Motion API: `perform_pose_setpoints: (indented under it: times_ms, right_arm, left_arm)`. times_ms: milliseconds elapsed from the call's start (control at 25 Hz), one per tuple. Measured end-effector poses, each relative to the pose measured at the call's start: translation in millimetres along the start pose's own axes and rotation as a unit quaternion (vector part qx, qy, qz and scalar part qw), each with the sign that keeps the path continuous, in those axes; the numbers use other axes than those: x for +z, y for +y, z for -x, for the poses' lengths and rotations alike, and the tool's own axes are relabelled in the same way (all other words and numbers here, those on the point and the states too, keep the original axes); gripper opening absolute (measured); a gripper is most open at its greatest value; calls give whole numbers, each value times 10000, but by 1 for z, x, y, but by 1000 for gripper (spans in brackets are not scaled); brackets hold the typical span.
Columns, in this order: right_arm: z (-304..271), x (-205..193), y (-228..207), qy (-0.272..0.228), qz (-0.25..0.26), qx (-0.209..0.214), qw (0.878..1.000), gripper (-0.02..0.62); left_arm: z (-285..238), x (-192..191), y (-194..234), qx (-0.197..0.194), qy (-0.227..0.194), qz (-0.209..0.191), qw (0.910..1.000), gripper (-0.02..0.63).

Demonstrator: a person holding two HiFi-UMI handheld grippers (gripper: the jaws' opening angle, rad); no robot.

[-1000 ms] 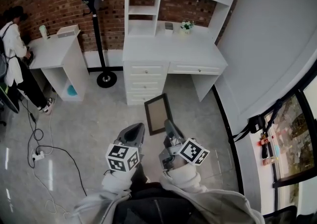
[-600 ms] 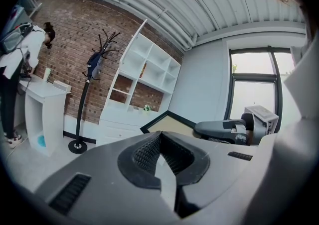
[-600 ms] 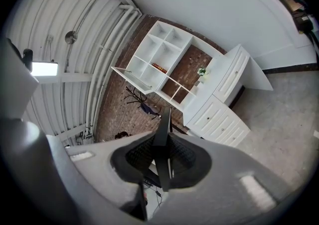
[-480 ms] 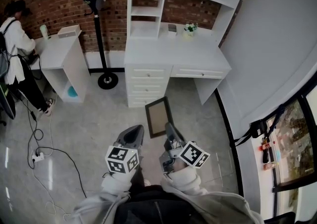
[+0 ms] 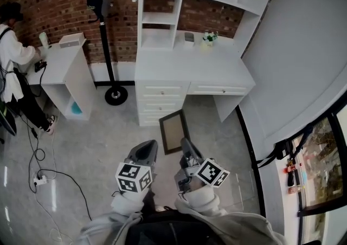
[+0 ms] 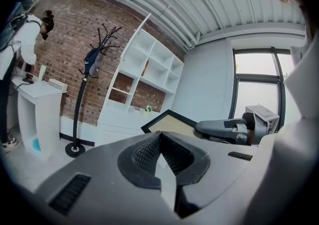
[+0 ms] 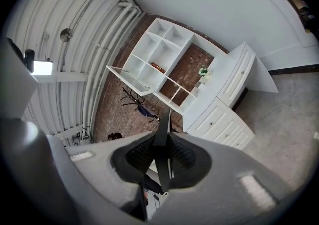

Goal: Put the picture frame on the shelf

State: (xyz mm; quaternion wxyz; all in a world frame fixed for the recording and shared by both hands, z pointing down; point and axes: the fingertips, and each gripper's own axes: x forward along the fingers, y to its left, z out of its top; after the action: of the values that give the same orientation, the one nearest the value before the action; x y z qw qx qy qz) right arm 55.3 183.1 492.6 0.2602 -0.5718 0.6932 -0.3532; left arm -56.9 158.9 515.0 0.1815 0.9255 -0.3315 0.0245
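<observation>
The picture frame [image 5: 173,130], dark-rimmed with a tan panel, is held out over the grey floor in front of the white desk [image 5: 190,68]. My right gripper [image 5: 184,144] is shut on its near edge. In the right gripper view the frame [image 7: 162,128] stands edge-on between the pads, with the gripper [image 7: 162,143] closed on it. My left gripper [image 5: 149,148] is beside it on the left, shut and holding nothing; its pads [image 6: 149,148] meet at the tip. The white shelf unit [image 5: 157,1] rises above the desk, several of its cubbies bare.
A black coat stand [image 5: 105,32] stands left of the desk. A person [image 5: 12,59] works at a small white table [image 5: 59,59] at far left. Cables and a power strip [image 5: 38,169] lie on the floor. A small plant [image 5: 209,37] sits on the desk. A curved white wall and window are on the right.
Both grippers and the frame have come nearer to the desk, which now lies a little lower in the head view. The grip on the frame is unchanged.
</observation>
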Motion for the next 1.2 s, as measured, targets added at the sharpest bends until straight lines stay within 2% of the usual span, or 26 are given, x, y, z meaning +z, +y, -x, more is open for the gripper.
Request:
perform_pose_setpoints:
  times_ms: [1200]
  right_arm:
    - [-219, 66, -6, -290, -260, -120, 9992, 63]
  left_arm:
    - [-149, 109, 147, -383, 159, -306, 9987, 5]
